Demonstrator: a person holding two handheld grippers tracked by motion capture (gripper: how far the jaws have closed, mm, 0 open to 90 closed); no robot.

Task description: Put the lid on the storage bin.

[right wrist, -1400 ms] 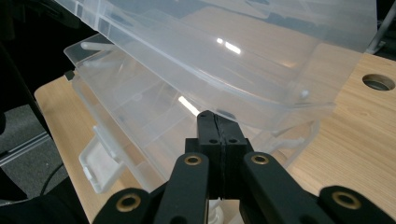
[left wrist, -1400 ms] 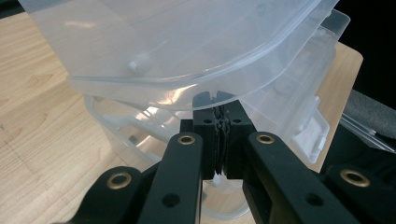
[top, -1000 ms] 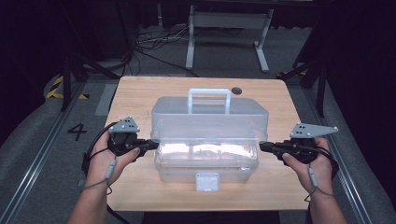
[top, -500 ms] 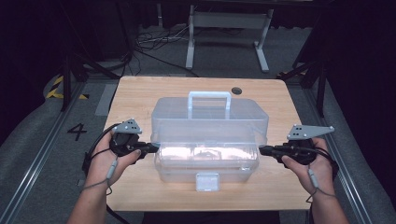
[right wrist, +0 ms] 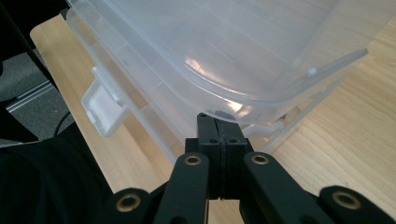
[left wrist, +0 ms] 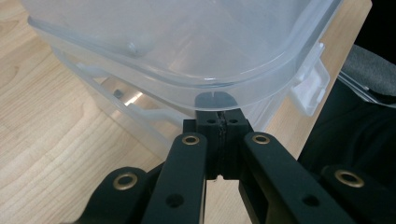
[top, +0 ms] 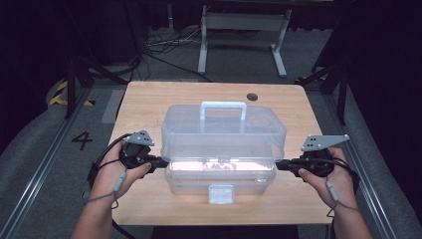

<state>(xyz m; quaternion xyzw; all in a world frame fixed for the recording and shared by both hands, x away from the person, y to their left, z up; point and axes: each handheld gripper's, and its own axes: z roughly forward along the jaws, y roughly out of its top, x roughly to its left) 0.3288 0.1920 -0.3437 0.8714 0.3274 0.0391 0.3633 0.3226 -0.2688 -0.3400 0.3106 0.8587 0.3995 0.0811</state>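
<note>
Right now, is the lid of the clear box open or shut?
Partly open. The lid is raised off the base along the front, a gap showing; the front latch hangs unfastened. Both grippers' shut fingers sit under its side edges.

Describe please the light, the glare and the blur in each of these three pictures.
High view: surroundings dark, the table lit, a bright white glare along the front of the clear box, slightly soft overall. Left gripper view: the shut left tongs near the lens look soft, the wood grain sharper. Right gripper view: small bright reflections on the lid above the shut right tongs.
</note>
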